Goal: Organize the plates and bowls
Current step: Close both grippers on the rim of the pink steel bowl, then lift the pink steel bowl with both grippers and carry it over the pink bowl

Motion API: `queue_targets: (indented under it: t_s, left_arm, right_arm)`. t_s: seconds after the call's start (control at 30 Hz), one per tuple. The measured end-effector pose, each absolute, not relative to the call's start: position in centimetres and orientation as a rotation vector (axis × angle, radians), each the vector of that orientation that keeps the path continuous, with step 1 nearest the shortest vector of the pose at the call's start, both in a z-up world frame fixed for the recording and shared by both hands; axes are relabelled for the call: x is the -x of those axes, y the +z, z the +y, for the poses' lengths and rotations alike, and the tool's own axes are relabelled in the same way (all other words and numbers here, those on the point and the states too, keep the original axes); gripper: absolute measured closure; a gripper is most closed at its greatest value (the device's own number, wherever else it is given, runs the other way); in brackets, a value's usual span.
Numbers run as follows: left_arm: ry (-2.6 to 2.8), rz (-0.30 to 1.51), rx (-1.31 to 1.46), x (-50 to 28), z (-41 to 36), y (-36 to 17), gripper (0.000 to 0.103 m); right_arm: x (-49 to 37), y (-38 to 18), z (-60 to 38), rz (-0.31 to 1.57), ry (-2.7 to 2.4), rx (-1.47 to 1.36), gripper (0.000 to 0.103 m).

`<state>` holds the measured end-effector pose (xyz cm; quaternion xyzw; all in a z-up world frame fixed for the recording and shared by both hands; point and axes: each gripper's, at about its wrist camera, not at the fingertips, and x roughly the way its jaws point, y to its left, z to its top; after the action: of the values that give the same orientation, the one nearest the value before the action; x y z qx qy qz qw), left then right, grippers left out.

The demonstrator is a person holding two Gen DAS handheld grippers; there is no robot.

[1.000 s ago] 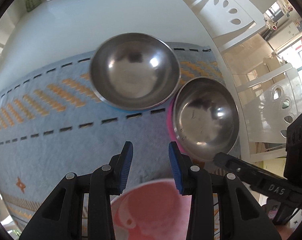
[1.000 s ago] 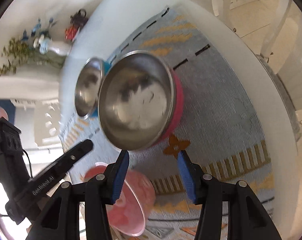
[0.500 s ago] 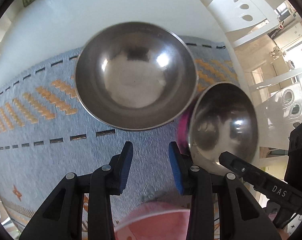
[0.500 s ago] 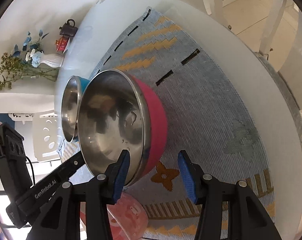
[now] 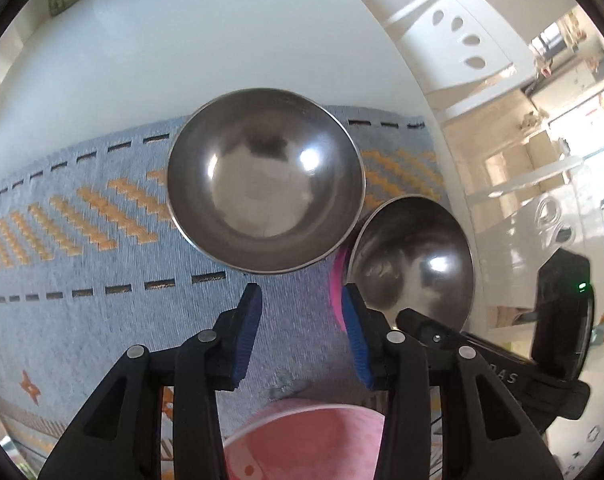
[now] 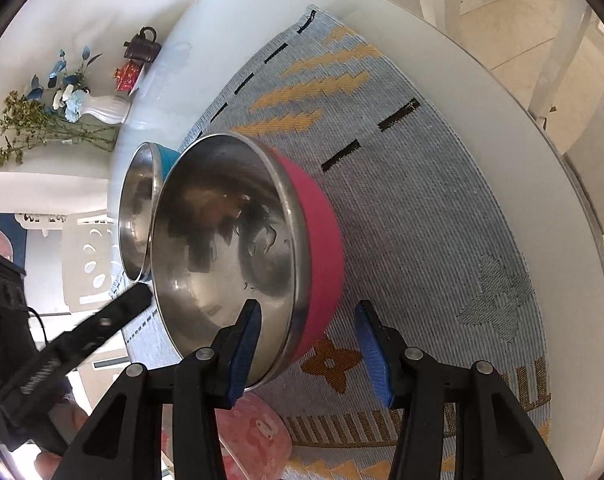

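A steel bowl with a pink outside (image 6: 238, 248) sits on the patterned mat; it also shows in the left wrist view (image 5: 414, 264). My right gripper (image 6: 308, 340) is open with the bowl's near rim between its jaws. A steel bowl with a blue outside (image 5: 264, 178) sits just beyond it, touching it; in the right wrist view it (image 6: 140, 208) is behind the pink one. My left gripper (image 5: 300, 324) is open and empty, hovering just short of the blue bowl. A pink bowl (image 5: 302, 444) lies below the left gripper, also in the right wrist view (image 6: 250, 436).
The grey-blue mat with orange marks (image 5: 82, 240) covers the white round table (image 5: 182, 40). A white vase with flowers (image 6: 102, 110) and a small dark teapot (image 6: 142, 44) stand at the table's far side. White chairs (image 5: 454, 40) stand around the table.
My right gripper has moved in until the pink steel bowl's rim sits between its open jaws. My left gripper has pulled back a little from the blue bowl.
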<state>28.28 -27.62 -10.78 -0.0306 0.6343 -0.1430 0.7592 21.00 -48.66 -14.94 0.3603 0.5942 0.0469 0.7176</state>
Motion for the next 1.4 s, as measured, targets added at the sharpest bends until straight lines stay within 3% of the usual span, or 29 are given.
queue_targets:
  t_s: [0.3, 0.47, 0.5, 0.53, 0.67, 1.4]
  left_arm:
    - [-0.344, 1.406, 0.044, -29.2, -31.0, -13.4, 0.063]
    - [-0.396, 1.365, -0.016, -28.7, -33.3, -13.6, 0.088]
    - [-0.396, 1.348, -0.039, -28.3, -33.6, -13.3, 0.089]
    - [-0.406, 1.333, -0.057, -28.1, -33.8, -12.9, 0.089]
    - [-0.422, 1.333, -0.062, -27.9, -34.0, -12.5, 0.089]
    - [-0.407, 1.351, -0.029, -27.6, -33.3, -12.5, 0.094]
  right_arm:
    - [-21.1, -14.7, -48.5, 1.32, 0.097, -0.775, 0.055]
    - [-20.9, -14.8, -48.7, 1.315, 0.099, -0.787, 0.057]
    - [-20.8, -14.7, -48.9, 1.313, 0.092, -0.784, 0.068]
    - [-20.8, -14.7, -49.0, 1.304, 0.097, -0.788, 0.073]
    - [-20.7, -14.7, -49.2, 1.324, 0.071, -0.761, 0.08]
    - [-20.6, -14.2, -49.6, 1.335, 0.055, -0.757, 0.083]
